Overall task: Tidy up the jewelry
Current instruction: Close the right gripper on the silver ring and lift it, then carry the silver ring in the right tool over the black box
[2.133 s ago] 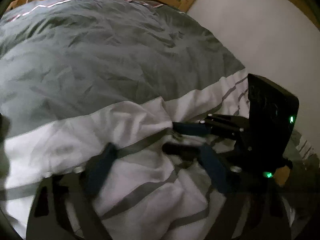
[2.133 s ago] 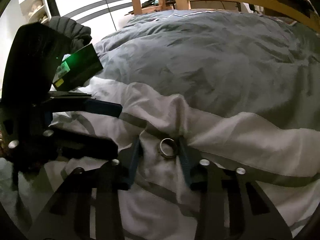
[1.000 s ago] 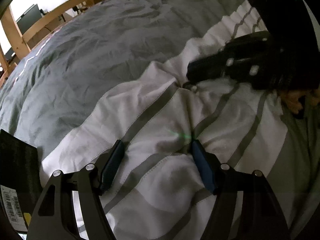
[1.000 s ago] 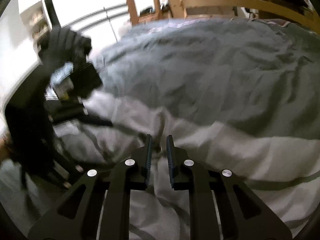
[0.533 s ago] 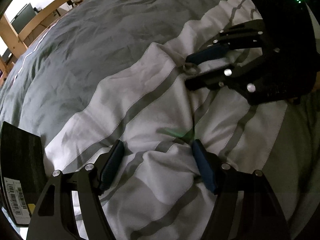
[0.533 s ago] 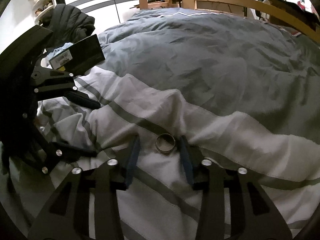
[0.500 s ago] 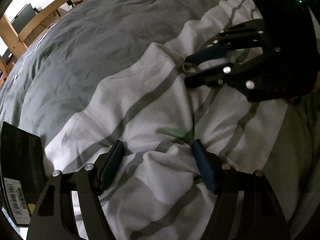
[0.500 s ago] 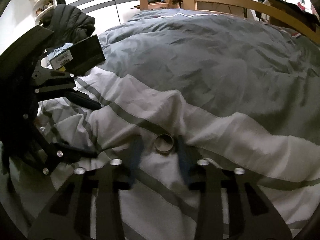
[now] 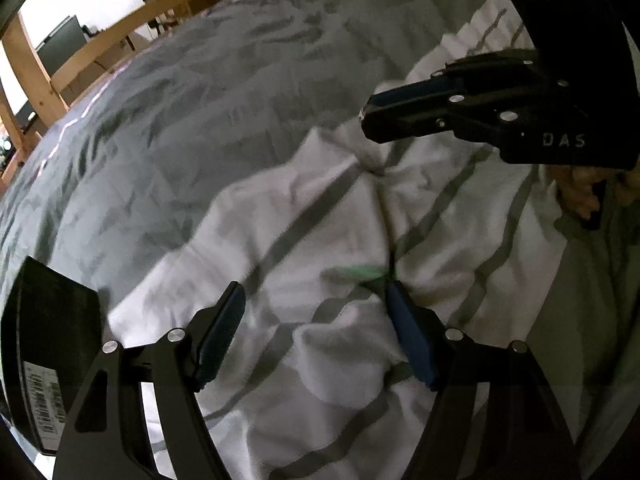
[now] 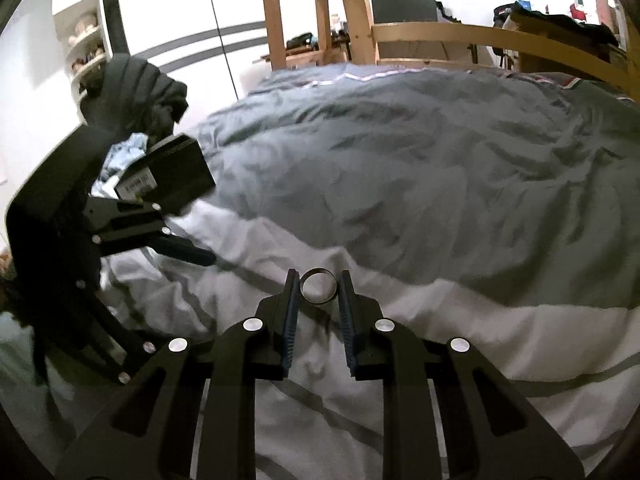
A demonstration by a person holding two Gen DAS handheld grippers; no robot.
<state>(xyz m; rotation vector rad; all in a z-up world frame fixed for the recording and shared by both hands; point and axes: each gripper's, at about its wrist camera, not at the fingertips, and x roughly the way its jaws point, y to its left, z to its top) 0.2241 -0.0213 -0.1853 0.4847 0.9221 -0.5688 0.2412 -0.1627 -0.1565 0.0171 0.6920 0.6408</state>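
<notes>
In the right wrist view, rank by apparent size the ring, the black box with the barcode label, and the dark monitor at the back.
1. black box
2. monitor, though it is far off, so likely larger really
3. ring

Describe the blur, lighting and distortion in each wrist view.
Left wrist view: dim, with soft blur across the duvet, a faint green glow on the white band, and fisheye bending of the bed frame. Right wrist view: brighter, wardrobe blown out, left edge smeared, the ring between the jaws sharp.
</notes>
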